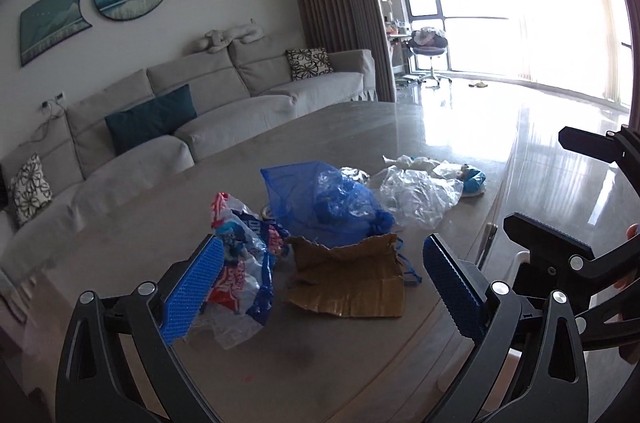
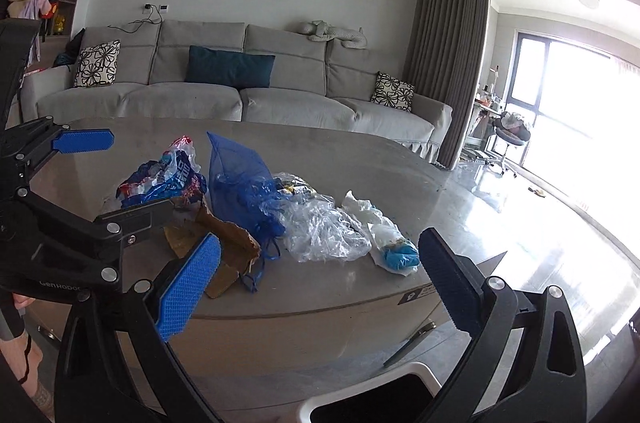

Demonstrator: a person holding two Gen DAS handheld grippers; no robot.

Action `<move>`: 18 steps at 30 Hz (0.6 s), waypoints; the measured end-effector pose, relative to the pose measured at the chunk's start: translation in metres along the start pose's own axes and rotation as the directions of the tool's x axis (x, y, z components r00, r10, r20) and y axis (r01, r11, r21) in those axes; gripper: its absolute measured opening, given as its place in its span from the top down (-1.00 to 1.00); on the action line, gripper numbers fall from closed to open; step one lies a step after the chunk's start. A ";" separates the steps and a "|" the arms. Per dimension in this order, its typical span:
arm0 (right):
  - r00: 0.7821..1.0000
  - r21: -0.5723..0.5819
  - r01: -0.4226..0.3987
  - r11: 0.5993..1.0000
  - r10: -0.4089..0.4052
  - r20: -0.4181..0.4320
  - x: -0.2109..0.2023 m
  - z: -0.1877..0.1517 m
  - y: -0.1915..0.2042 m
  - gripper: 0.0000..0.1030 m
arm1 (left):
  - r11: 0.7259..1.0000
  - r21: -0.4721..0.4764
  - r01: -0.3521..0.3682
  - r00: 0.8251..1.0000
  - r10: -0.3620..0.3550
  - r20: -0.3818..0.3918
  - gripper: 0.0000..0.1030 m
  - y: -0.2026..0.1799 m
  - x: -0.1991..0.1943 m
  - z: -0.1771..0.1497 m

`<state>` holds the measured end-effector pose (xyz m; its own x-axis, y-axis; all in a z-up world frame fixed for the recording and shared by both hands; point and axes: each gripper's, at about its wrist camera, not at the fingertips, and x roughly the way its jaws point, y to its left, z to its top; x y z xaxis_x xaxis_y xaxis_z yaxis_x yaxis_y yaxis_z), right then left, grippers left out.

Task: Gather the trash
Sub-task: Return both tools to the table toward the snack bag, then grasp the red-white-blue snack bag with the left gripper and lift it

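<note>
— On the table (image 1: 160, 207), trash sits in a loose heap: snack wrapper (image 1: 240, 263), cardboard scrap (image 1: 352, 279), blue bag (image 1: 320, 203), clear plastic (image 1: 416, 195).

— And the claws?

— Left gripper (image 1: 316, 287) and right gripper (image 2: 320, 287) both gape wide, holding nothing.

— Risk?

— Thin plastic may slip from the pads, or a nudge could push pieces off the edge.

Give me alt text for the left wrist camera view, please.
The left gripper hangs with its jaws open over a grey table strewn with trash: a printed snack wrapper, torn cardboard, a blue mesh bag and clear plastic. A grey sofa sits behind.
</note>
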<state>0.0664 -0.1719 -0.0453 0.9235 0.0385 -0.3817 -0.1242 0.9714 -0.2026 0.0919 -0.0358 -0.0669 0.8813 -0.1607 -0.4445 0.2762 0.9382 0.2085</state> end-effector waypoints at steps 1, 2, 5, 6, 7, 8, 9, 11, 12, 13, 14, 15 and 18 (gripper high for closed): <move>1.000 0.000 -0.006 1.000 0.006 0.000 0.005 0.004 0.005 -0.91 | 1.000 0.003 -0.009 1.000 0.009 -0.003 -0.93 0.007 0.003 -0.001; 1.000 -0.002 -0.011 1.000 0.011 -0.003 0.009 0.007 0.009 -0.91 | 1.000 0.007 -0.014 1.000 0.015 -0.012 -0.93 0.013 0.008 -0.001; 1.000 -0.018 -0.018 1.000 0.018 -0.018 0.024 0.015 0.024 -0.91 | 1.000 0.004 -0.031 0.999 0.031 -0.029 -0.92 0.028 0.018 -0.004; 0.999 -0.022 -0.026 0.999 0.025 -0.024 0.030 0.017 0.028 -0.91 | 0.999 0.003 -0.046 0.998 0.046 -0.037 -0.93 0.032 0.023 -0.005; 0.999 -0.026 -0.031 0.999 0.030 -0.029 0.035 0.019 0.030 -0.91 | 0.999 -0.003 -0.054 0.997 0.054 -0.047 -0.93 0.037 0.026 -0.004; 0.999 -0.031 -0.033 0.999 0.032 -0.033 0.040 0.022 0.033 -0.91 | 0.998 -0.018 -0.056 0.997 0.055 -0.056 -0.93 0.043 0.031 -0.004; 0.999 -0.037 -0.034 0.999 0.032 -0.037 0.045 0.023 0.037 -0.91 | 0.998 -0.033 -0.058 0.996 0.056 -0.065 -0.93 0.050 0.036 -0.004; 0.998 -0.052 -0.040 0.998 0.038 -0.044 0.056 0.026 0.044 -0.91 | 0.997 -0.043 -0.070 0.995 0.066 -0.074 -0.92 0.061 0.045 -0.004; 0.998 -0.056 -0.044 0.997 0.042 -0.046 0.059 0.026 0.046 -0.91 | 0.996 -0.036 -0.084 0.994 0.081 -0.077 -0.93 0.065 0.050 -0.004; 0.998 -0.058 -0.050 0.997 0.047 -0.050 0.064 0.027 0.049 -0.91 | 0.995 -0.027 -0.091 0.992 0.089 -0.084 -0.93 0.067 0.055 -0.003; 0.997 -0.058 -0.055 0.997 0.052 -0.053 0.069 0.028 0.052 -0.91 | 0.995 -0.018 -0.097 0.991 0.095 -0.092 -0.93 0.068 0.061 -0.004; 0.997 -0.057 -0.058 0.997 0.055 -0.055 0.073 0.029 0.054 -0.91 | 0.994 -0.011 -0.108 0.989 0.106 -0.098 -0.93 0.069 0.067 -0.004; 0.996 -0.054 -0.065 0.996 0.061 -0.067 0.083 0.030 0.057 -0.91 | 0.992 -0.037 -0.120 0.982 0.113 -0.155 -0.93 0.077 0.087 -0.009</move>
<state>0.1463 -0.1064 -0.0617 0.8877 0.0822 -0.4529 -0.2034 0.9527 -0.2259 0.1863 0.0249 -0.0975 0.8367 -0.0047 -0.5476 0.1546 0.9613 0.2280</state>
